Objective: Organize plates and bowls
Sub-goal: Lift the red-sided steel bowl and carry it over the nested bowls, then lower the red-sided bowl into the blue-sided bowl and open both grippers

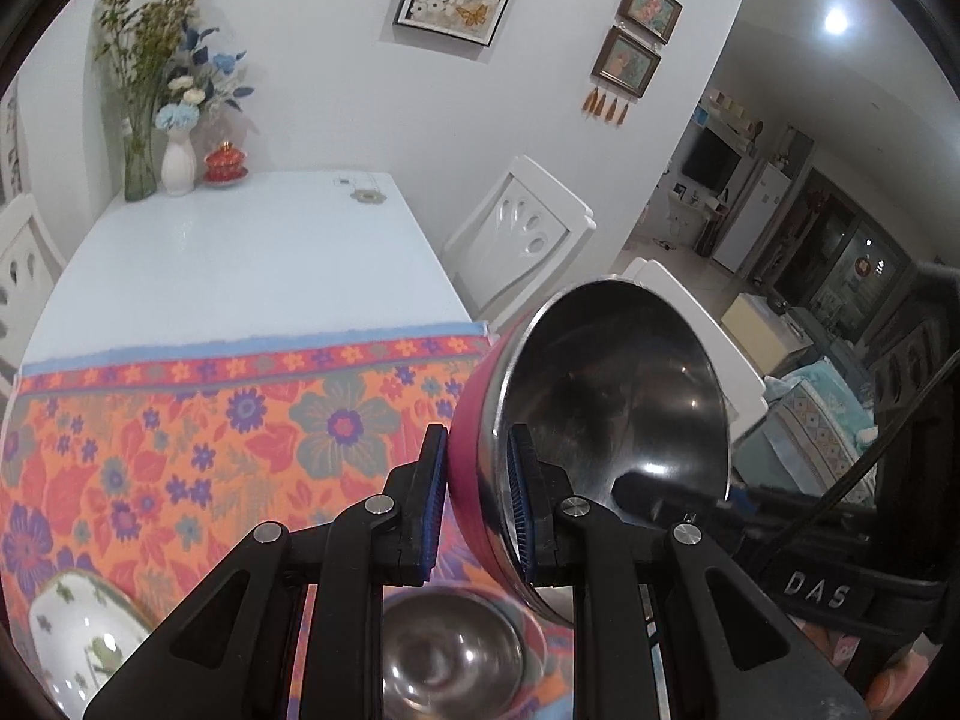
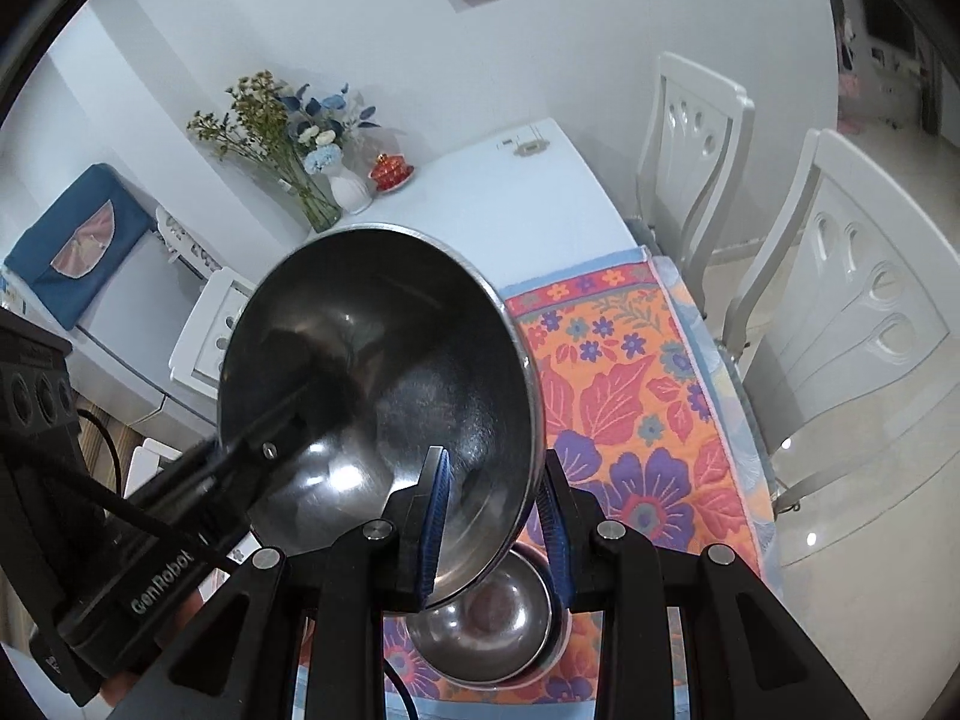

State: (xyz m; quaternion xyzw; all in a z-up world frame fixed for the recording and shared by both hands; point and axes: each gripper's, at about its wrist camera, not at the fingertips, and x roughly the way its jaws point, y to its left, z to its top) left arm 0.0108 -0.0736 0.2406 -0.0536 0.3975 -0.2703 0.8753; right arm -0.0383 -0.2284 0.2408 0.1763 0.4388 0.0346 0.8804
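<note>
Since both ends of the pink bowl (image 1: 612, 396) are pinched at once, I judge the step in hand to be nesting it into the steel bowl (image 1: 450, 654), and the care lies in how the two sides come down together.

Furthest left, by the near edge of the surface (image 1: 240, 252), a white flowered dish (image 1: 78, 642) sits on the floral cloth (image 1: 180, 438); I should give it room and not swing across it.

Next comes my left gripper (image 1: 477, 480), closed down to a narrow gap on the bowl's rim, one finger on the pink outer wall and the other inside against the steel. The bowl hangs in the air, tipped steeply with its mouth facing right. The steel bowl rests on the cloth just below it, near the near edge.

On the right, my right gripper (image 2: 493, 480) clamps the opposite rim of the same bowl, one finger inside, one outside.

To do this well I should first roll both wrists so the mouth faces up and the rim is level, then centre it over the steel bowl. I should lower slowly and evenly, since steel on steel slides and a skewed entry would jam or clatter. My inside fingers clear easily, but the outside ones may catch the lower rim, so I should let go just before it seats.
</note>
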